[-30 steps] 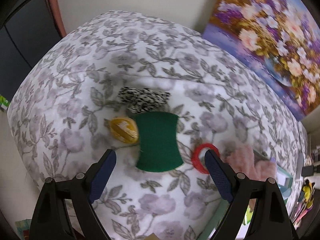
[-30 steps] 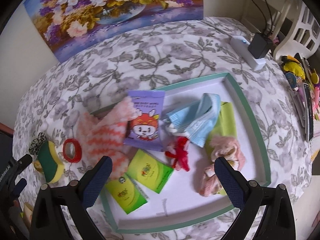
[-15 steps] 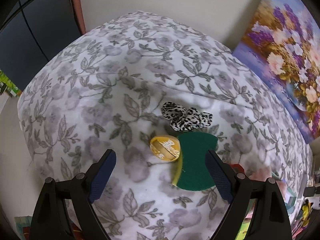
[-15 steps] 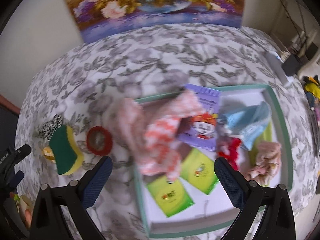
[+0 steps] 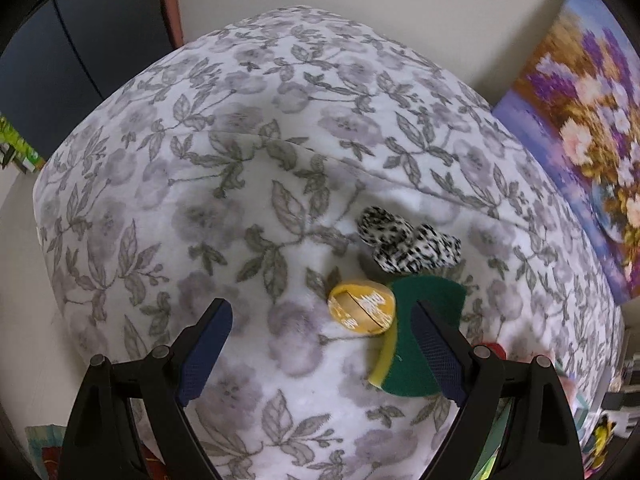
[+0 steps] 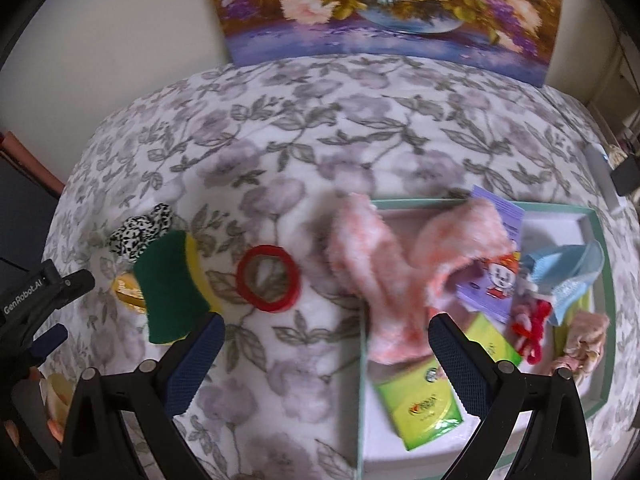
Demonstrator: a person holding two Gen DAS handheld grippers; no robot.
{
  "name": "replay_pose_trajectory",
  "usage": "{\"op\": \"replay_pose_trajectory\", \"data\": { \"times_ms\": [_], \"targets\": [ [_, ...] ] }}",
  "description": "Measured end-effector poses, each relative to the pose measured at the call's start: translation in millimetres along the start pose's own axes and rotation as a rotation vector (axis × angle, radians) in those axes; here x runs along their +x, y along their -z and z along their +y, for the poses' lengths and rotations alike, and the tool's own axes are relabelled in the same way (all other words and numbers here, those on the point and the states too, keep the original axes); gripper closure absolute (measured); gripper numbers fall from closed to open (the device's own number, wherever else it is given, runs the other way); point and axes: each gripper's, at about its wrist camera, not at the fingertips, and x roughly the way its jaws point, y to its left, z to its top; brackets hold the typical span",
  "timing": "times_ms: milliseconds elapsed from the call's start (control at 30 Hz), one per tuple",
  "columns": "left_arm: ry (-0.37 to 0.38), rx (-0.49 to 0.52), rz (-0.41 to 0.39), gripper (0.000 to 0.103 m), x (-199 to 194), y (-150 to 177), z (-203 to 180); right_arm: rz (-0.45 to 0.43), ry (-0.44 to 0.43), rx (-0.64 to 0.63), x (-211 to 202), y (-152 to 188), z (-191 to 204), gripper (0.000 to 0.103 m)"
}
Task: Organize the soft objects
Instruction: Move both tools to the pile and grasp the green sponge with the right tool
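A: What step is this, would you say?

B: A reach, I think. The left gripper (image 5: 320, 344) hangs with its jaws spread and nothing between them. Just ahead of its right finger lies the green sponge (image 5: 424, 332), the yellow tape roll (image 5: 362, 308) touching the sponge's left edge, and the spotted scrunchie (image 5: 408, 244) a little beyond both.

A: And the right gripper (image 6: 326, 354)?

B: Released too, empty. The red ring (image 6: 268, 278) sits ahead of it, slightly left; the pink sock (image 6: 380, 280) drapes over the near-left wall of the tray (image 6: 604, 300), ahead and right.

A: Next?

B: Probably shift the left gripper rightward to straddle the sponge, then close gently.
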Motion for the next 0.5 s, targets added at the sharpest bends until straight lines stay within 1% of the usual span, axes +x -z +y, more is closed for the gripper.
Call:
{"op": "replay_pose_trajectory", "data": {
  "times_ms": [67,200,333,500],
  "targets": [
    [0.009,-0.029,0.001,0.013,1.2,-5.3,9.7,0.0,-0.008,-0.006,3.2,-1.3,5.8,0.0],
    [0.001,-0.055,0.007,0.013,6.3,-12.4,21.4,0.002,-0.027,-0.009,10.8,-4.4,17.1,0.0],
    [-0.009,-0.046,0.04,0.013,18.3,-15.7,23.6,0.012,-0.05,-0.034,19.7,-5.0,34.4,0.0],
    [-0.007,-0.043,0.076,0.013,30.6,-18.4,24.3,0.021,-0.065,-0.111,33.1,-2.5,65.0,0.0]
  ]
}}
